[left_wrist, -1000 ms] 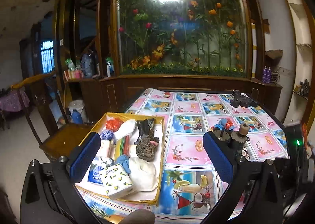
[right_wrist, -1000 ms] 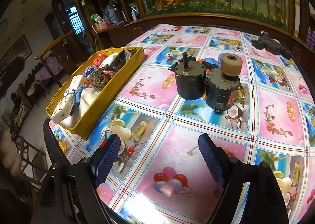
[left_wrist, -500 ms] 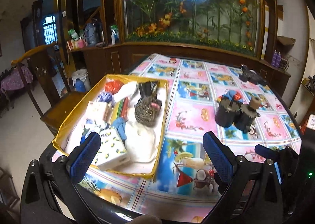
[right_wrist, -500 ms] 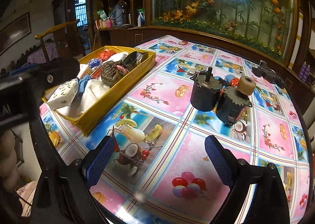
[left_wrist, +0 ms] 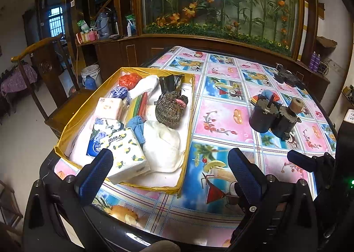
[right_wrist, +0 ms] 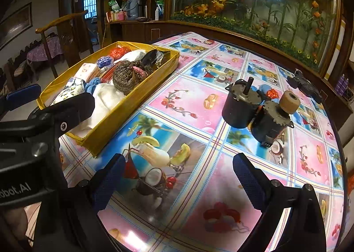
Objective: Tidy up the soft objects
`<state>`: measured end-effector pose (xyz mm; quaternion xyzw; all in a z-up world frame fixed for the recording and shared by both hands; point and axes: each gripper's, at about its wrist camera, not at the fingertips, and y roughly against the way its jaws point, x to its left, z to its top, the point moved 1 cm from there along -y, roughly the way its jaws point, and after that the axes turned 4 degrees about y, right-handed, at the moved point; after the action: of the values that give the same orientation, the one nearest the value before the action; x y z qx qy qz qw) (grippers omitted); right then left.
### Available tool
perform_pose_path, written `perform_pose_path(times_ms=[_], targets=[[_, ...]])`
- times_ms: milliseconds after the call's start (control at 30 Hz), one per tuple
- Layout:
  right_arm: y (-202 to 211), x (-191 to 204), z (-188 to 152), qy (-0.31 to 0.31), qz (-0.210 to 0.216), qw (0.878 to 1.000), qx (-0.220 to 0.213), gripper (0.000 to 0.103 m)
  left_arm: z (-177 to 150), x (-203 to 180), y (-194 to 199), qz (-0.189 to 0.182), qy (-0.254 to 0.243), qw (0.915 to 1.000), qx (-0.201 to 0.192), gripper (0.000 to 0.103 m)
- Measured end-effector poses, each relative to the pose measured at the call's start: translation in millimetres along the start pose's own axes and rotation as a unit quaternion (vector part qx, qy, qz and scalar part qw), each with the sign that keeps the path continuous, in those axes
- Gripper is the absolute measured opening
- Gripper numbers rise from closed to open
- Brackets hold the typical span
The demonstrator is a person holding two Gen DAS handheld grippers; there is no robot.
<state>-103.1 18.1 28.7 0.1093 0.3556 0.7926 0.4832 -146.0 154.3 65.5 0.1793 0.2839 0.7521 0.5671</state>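
Soft items, among them a knitted hat (left_wrist: 169,112), are seen in a yellow tray (left_wrist: 188,141) on the table. The left gripper (left_wrist: 170,170) is held apart and empty; the right gripper's (right_wrist: 177,176) jaws are opening, nothing between them.

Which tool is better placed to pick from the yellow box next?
Left. The left tool is open right over the yellow box, near the tissue pack. The right tool, jaws opening and empty, faces bare tablecloth.

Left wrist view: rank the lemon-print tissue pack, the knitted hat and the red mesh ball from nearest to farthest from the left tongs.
1. Lemon-print tissue pack, near end of the yellow tray, by the left tongs.
2. Knitted hat, mid-tray, right side.
3. Red mesh ball, far left corner.
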Motion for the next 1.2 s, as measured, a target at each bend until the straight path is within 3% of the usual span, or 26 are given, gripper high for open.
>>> perform_pose_path(times_ms=[1200], targets=[[-17, 1, -4, 0.005, 0.016, 1.0, 0.016, 0.1, -5, 5, -21, -0.001, 0.015, 0.9992, 0.036, 0.103]])
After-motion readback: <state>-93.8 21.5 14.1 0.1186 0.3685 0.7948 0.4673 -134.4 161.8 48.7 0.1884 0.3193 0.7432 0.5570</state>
